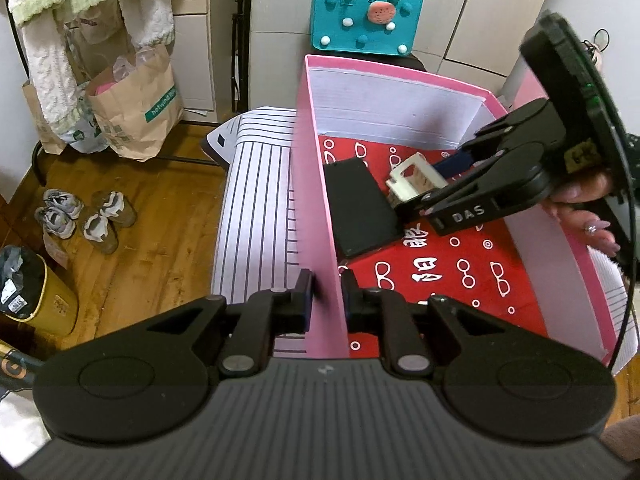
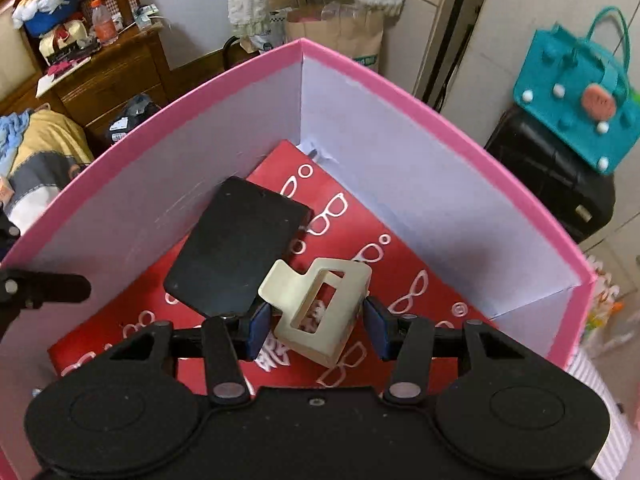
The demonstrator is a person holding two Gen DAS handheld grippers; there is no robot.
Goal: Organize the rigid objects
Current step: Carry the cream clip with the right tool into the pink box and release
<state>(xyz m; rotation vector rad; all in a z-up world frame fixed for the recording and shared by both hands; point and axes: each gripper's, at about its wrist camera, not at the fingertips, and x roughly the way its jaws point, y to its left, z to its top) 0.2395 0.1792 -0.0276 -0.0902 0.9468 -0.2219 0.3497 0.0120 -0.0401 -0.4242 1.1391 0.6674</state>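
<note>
A tall pink box with white inner walls stands on a striped cloth. A red sheet printed with white glasses lines its floor. On the sheet lies a flat black slab. My right gripper reaches down into the box, shut on a cream plastic clip held just above the sheet beside the slab. My left gripper straddles the box's near-left wall, one pad on each side, pressing on it.
A person's hand holds the right gripper. A teal felt bag sits on a black case behind the box. Paper bags, shoes and a yellow bin stand on the wooden floor to the left.
</note>
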